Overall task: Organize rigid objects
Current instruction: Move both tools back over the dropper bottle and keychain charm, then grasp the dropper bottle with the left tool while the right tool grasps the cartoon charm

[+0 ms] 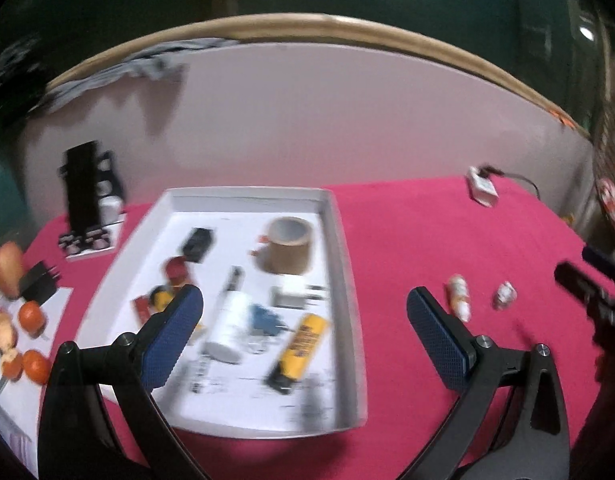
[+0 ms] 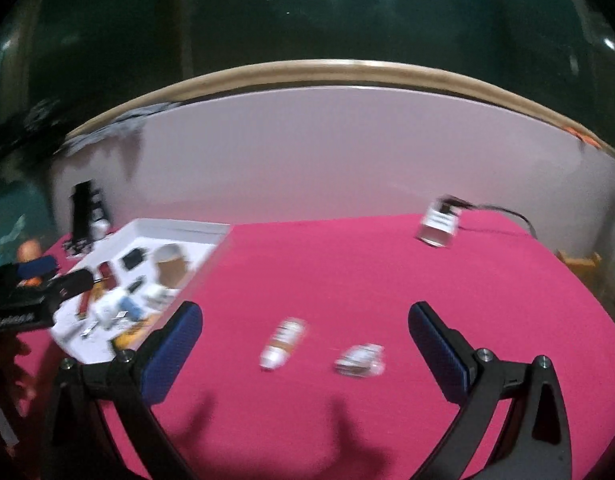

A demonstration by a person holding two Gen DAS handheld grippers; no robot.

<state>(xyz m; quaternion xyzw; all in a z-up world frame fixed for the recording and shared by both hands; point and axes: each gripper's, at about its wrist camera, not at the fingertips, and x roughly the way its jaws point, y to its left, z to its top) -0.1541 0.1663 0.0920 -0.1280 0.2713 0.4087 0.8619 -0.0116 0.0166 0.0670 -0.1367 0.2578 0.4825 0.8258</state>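
white tray (image 1: 343, 240): tape roll (image 1: 287, 246), yellow tube (image 1: 299, 352), white bottle (image 1: 231, 324) | both tongs (image 1: 303, 336) (image 2: 305, 344) apart, empty

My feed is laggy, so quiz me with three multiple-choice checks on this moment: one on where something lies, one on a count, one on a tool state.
1. Where is the roll of brown tape?
A. Inside the white tray
B. On the pink cloth beside the tray
C. Between the right tool's fingers

2. How many small items lie on the pink cloth just ahead of the right tool?
A. None
B. Two
C. Five

3. How does the left tool stand?
A. Shut on the yellow tube
B. Shut on nothing
C. Open, holding nothing

Answers:
1. A, the roll stands near the far wall of the white tray.
2. B, a small white bottle and a small crumpled-looking piece lie apart there.
3. C, its blue pads are spread wide with nothing between them.
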